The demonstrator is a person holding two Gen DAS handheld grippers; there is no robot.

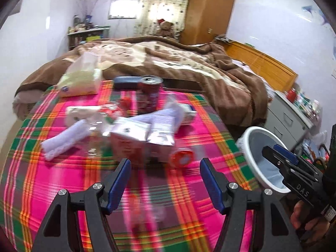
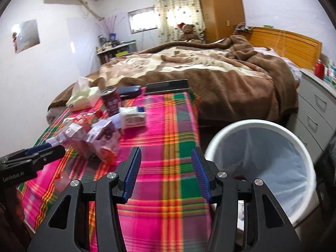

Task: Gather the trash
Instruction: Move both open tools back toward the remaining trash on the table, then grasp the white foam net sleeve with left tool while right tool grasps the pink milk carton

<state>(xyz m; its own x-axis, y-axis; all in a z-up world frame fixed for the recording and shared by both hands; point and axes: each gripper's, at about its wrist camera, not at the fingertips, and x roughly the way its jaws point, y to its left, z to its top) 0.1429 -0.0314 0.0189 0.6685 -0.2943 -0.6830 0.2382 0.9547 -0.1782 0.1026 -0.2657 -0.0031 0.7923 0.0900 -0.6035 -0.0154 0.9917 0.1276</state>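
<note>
Litter (image 1: 134, 132) on plaid cloth (image 1: 63, 178) smears with blur — labels unreadable.

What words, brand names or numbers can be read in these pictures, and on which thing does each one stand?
"DAS" – on the black body of the right gripper.
"GenRobot.AI" – on the black body of the left gripper.
Print on the red can, white carton and tissue pack: too blurred to read.
</note>
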